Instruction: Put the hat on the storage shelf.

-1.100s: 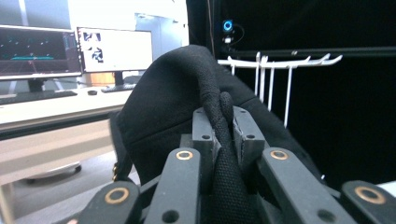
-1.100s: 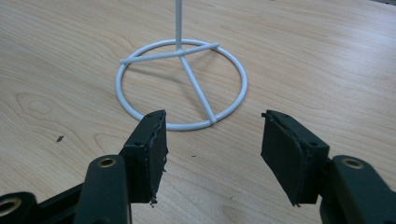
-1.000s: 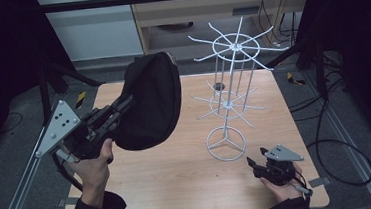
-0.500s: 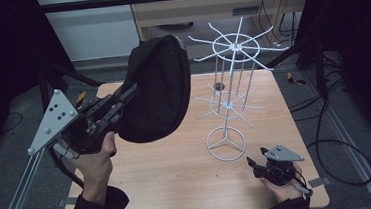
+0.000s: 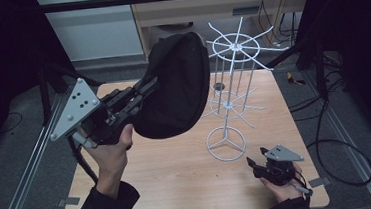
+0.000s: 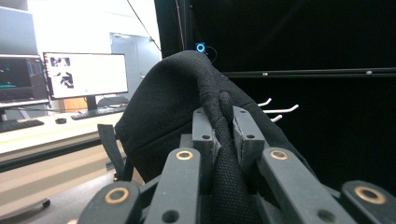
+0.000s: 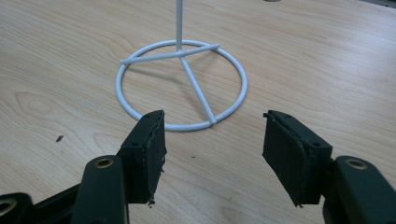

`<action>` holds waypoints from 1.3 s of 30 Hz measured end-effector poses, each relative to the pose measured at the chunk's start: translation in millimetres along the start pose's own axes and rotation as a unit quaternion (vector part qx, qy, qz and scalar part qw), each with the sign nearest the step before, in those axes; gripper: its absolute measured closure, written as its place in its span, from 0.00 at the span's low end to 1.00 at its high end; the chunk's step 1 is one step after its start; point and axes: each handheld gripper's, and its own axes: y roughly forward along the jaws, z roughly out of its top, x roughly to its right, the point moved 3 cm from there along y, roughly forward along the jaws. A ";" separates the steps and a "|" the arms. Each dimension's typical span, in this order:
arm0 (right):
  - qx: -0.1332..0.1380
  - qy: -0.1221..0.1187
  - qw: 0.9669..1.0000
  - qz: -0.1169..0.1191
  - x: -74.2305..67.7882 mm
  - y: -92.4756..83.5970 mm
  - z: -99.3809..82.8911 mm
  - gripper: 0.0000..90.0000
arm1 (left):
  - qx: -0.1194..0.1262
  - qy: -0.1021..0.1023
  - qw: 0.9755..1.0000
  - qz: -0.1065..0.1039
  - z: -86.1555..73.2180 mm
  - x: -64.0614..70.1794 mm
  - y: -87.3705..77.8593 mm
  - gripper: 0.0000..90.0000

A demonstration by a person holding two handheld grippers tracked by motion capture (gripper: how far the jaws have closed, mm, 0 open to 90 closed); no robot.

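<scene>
A black cap [image 5: 172, 88] hangs in the air over the table's left half, held up beside the top spokes of a white wire rack [image 5: 232, 81]. My left gripper [image 5: 149, 87] is shut on the cap's edge; in the left gripper view the black fabric [image 6: 187, 107] is pinched between the jaws of the left gripper [image 6: 225, 135], with white hook tips [image 6: 280, 109] just past it. My right gripper [image 5: 256, 162] rests low at the table's front right, open. In the right gripper view the right gripper [image 7: 212, 144] stands open just short of the rack's ring base [image 7: 182, 84].
The wooden table [image 5: 179, 175] has bare room in front and to the left of the rack. A small dark round object [image 5: 218, 87] lies behind the rack. Cables [image 5: 337, 142] trail off the right edge. A desk with monitors [image 6: 84, 74] shows far off in the left gripper view.
My left gripper has raised the cap up and to the right, bringing it close to the rack's top ring. The right gripper has stayed put.
</scene>
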 end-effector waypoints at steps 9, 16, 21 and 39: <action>-0.001 0.001 1.000 0.001 -0.3 0.0 -0.1 0.43 | -0.027 -0.016 0.999 -0.008 -15.2 -4.5 15.0 0.90; -0.003 0.002 1.000 0.003 -0.7 0.4 -0.4 0.43 | -0.051 -0.032 0.998 -0.008 -32.4 -11.7 19.9 0.89; -0.003 -0.003 1.000 0.001 -0.4 1.2 -0.7 0.43 | -0.073 -0.036 0.997 -0.005 -44.3 -16.2 22.5 0.89; -0.005 -0.002 1.000 0.002 -0.4 1.5 -1.4 0.43 | -0.139 -0.049 0.989 0.007 -87.0 -28.8 38.6 0.87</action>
